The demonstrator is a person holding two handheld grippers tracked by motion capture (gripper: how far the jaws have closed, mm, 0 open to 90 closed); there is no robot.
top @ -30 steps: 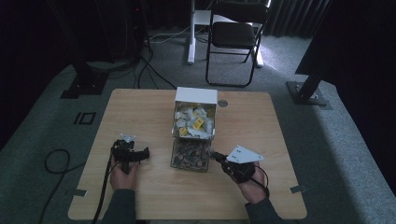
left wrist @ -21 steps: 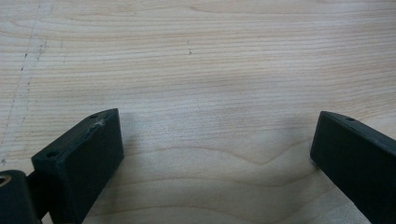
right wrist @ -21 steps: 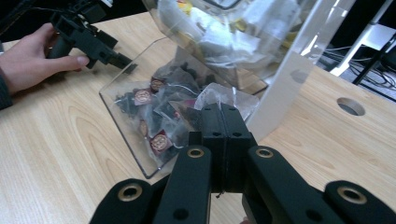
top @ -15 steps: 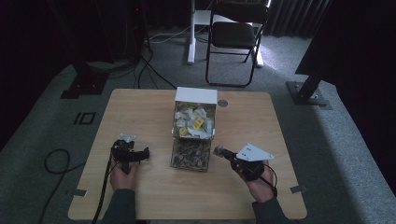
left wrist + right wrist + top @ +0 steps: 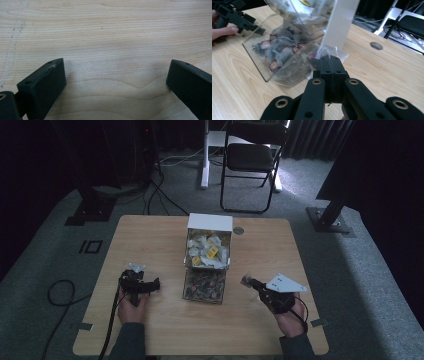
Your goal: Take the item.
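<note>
A two-tier box [image 5: 207,257] stands mid-table: a white-backed upper bin of white and yellow packets and a clear lower bin [image 5: 279,57] of dark packets. Right of the lower bin, my right gripper [image 5: 248,281] is shut on a small clear packet [image 5: 325,51] with dark contents, held just off the wooden table [image 5: 150,235]. In the right gripper view its jaws [image 5: 332,58] press together on the packet's edge. On the box's left, my left gripper [image 5: 155,284] rests low over bare wood, jaws wide apart [image 5: 115,70] with nothing between them.
A round cable hole [image 5: 238,230] lies in the table behind the box. A black folding chair [image 5: 252,157] stands beyond the far edge, with cables on the floor and stand bases at both sides. A cable [image 5: 60,295] trails off the table's left.
My right gripper has drawn to the right, away from the lower bin, with the packet still in its jaws. The left gripper has stayed put.
</note>
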